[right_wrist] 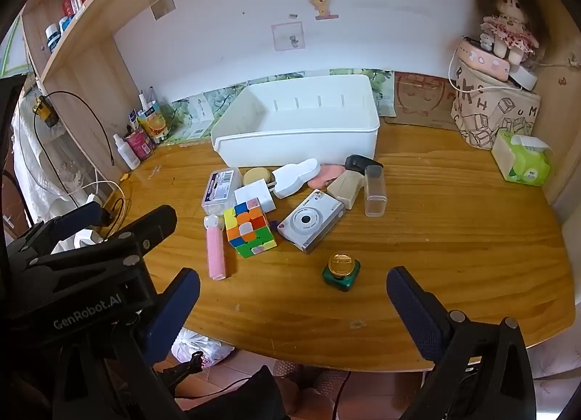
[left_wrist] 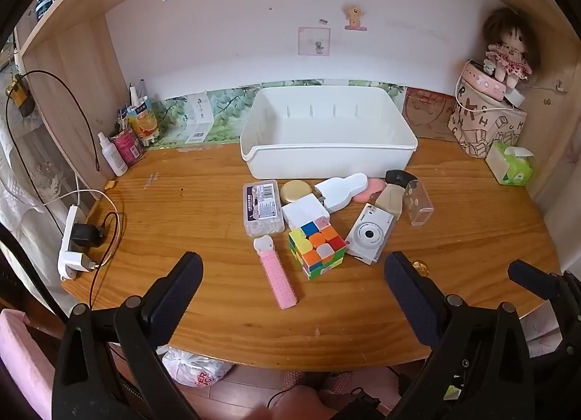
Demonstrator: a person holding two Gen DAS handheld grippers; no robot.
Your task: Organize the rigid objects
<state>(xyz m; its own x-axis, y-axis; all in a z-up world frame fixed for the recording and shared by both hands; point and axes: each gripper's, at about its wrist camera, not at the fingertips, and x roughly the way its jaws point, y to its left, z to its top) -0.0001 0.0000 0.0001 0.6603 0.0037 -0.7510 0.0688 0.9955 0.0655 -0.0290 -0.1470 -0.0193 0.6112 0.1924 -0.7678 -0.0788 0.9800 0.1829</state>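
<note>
An empty white bin (left_wrist: 326, 129) stands at the back of the wooden desk (left_wrist: 218, 311); it also shows in the right wrist view (right_wrist: 297, 133). In front of it lies a cluster: a Rubik's cube (left_wrist: 316, 247), white camera (left_wrist: 370, 234), pink comb (left_wrist: 277, 276), cotton swab box (left_wrist: 263, 207), white charger (left_wrist: 305, 211), gold-lidded tin (left_wrist: 295, 190), white case (left_wrist: 341, 192), beige bottle (left_wrist: 394, 191) and clear box (left_wrist: 419, 202). A green jar with a gold lid (right_wrist: 341, 271) stands apart, nearer me. My left gripper (left_wrist: 292, 289) and right gripper (right_wrist: 292, 296) are open and empty above the desk's front edge.
A power strip (left_wrist: 70, 242) with cables lies at the left edge. Bottles and packets (left_wrist: 127, 136) stand back left. A tissue pack (left_wrist: 510, 164), a printed bag (left_wrist: 483, 122) and a doll (left_wrist: 506, 45) sit back right. The left gripper shows in the right wrist view (right_wrist: 109, 223).
</note>
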